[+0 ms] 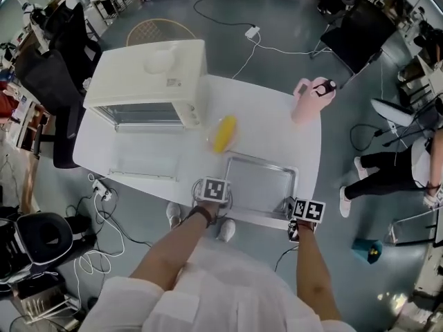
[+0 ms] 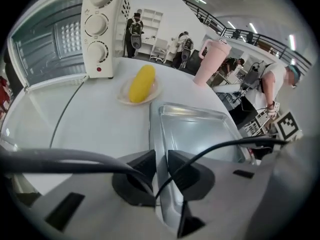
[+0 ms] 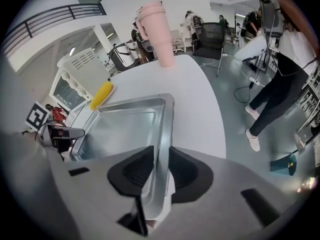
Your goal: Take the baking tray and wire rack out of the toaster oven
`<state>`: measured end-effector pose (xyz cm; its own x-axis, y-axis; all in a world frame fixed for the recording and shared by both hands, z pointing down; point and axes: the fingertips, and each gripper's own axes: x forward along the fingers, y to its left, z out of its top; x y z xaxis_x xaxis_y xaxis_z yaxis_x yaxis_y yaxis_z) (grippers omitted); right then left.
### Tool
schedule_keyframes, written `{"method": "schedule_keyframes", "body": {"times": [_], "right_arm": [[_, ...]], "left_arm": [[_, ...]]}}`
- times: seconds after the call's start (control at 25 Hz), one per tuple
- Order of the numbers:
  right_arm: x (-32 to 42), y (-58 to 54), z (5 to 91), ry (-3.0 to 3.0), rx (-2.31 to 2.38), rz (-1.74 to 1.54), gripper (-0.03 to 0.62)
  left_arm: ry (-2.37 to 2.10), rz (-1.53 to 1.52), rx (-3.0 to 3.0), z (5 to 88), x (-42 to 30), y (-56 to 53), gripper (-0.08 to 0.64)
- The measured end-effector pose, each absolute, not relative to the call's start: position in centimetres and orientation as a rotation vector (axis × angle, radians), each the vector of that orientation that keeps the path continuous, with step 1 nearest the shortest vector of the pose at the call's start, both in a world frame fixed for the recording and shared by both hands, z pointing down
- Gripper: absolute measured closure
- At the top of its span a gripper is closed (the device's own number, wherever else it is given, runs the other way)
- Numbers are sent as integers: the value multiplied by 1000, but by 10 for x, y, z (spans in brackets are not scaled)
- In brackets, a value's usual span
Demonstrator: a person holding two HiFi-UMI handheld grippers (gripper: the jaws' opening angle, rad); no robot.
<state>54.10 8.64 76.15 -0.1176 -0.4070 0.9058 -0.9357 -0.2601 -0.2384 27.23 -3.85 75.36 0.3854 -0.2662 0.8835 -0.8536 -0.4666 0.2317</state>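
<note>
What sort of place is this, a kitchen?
Likely a lab or open office, not a kitchen: the toaster oven sits on a white table among office chairs, with cables trailing across the floor.

Right gripper: jaws set either side of the baking tray's right rim, pads against it. Tray lies flat on white table. Beyond it a corn cob and pink tumbler; toaster oven far left. Person stands on the floor at right.

A white top and black wristband are worn; the left tool and right tool are grey-bodied, black-padded and marker-cubed.
</note>
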Motion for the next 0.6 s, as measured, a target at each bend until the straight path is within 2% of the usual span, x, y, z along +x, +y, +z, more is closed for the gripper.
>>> {"method": "schedule_keyframes", "body": {"times": [0.24, 0.36, 0.6], "right_arm": [[537, 79, 768, -1492, 1584, 1347, 472], [533, 86, 770, -1489, 1537, 1337, 452], [536, 71, 748, -1473, 1528, 1124, 454]], "left_arm": [[-964, 1103, 1906, 766, 273, -37, 488], [-862, 1068, 1847, 769, 277, -19, 409], [-921, 1102, 1966, 749, 269, -32, 394]]}}
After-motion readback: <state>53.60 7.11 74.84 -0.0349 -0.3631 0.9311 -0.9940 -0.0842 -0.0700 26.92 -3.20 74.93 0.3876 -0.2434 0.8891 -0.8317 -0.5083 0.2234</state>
